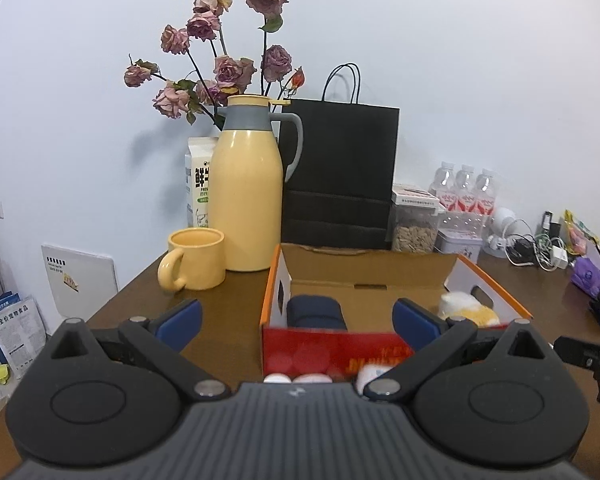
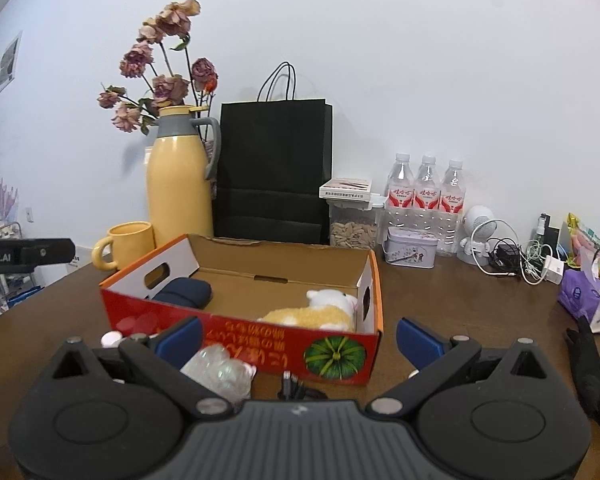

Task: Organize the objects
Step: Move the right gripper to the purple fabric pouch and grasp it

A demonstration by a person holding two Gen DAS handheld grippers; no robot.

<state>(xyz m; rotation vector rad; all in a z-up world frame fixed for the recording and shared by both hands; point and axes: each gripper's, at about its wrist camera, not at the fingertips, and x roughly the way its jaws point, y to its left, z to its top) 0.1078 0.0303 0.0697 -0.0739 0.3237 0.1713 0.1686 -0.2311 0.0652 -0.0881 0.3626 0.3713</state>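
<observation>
Left tongs (image 1: 296, 322) hovering spread apart, empty, facing the cardboard box (image 1: 384, 276) on the table (image 1: 228, 304). Box is serving as the bin: navy pouch (image 2: 184, 291) left, plush sheep (image 2: 320, 310) right. Right tongs (image 2: 298, 338) spread too, likely going for the clear wrapper (image 2: 220, 372) lying outside.

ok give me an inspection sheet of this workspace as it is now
surface: brown table, crowded at the back
job's things: open box holds a plush and a navy pouch; crinkled plastic and small caps lie in front
clutter: thermos, mug, black bag, bottles, tin, seed jar
grippers: left gripper and right gripper both open, empty
cables: tangle at back right; dark plug near box
surroundings: white wall, dried roses
</observation>
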